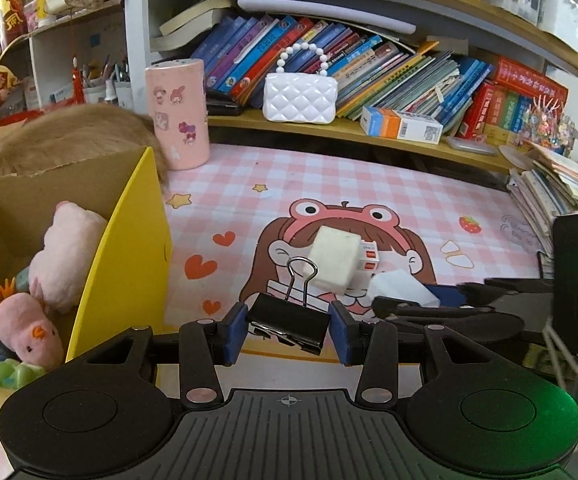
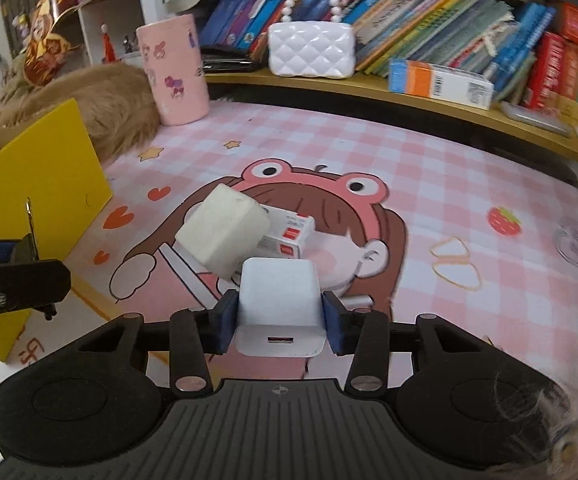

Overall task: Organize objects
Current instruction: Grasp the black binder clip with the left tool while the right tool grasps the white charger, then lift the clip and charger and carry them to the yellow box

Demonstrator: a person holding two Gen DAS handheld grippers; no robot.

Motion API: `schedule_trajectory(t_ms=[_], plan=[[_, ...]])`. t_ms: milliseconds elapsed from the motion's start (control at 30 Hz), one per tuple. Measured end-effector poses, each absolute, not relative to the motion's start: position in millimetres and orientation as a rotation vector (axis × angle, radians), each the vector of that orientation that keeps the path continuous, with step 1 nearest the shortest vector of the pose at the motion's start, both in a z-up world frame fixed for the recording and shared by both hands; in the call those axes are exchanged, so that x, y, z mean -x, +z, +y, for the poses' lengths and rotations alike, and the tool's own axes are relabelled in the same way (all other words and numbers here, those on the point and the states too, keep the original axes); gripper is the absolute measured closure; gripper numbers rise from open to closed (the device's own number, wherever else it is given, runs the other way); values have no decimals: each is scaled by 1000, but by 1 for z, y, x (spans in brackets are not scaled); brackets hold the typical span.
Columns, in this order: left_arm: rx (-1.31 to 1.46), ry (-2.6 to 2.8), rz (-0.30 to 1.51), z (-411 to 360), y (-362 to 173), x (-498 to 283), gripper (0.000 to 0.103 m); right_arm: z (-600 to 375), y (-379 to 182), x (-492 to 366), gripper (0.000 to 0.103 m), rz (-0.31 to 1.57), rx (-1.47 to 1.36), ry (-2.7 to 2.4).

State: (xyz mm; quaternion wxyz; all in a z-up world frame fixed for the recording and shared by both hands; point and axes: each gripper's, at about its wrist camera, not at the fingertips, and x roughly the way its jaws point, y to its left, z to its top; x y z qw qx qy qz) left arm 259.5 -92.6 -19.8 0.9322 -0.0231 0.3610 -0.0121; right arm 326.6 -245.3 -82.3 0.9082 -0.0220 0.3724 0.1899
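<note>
Pink desk mat below. My left gripper (image 1: 288, 330) clamps binder clip (image 1: 289, 326); right gripper (image 2: 279, 322) pinches charger (image 2: 279, 304) — light, rigid, slick; flat sides best.

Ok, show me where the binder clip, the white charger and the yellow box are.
binder clip (image 1: 289, 326), left wrist view, black body.
white charger (image 2: 279, 300), right wrist view, top face.
yellow box (image 1: 129, 264), left wrist view, yellow side wall.
</note>
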Motion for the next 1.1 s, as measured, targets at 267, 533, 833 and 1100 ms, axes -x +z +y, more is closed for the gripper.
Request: schedule_trajectory(t_ms=[267, 533, 833, 1100], plan=[[61, -62, 729, -92, -15, -232, 61, -258, -60, -286, 62, 759, -16, 321], [95, -96, 726, -84, -11, -200, 61, -262, -43, -236, 62, 785, -81, 249], [108, -130, 731, -58, -11, -161, 61, -239, -32, -183, 62, 771, -36, 195], [131, -109, 742, -19, -16, -128, 61, -200, -33, -144, 62, 791, 14, 196]])
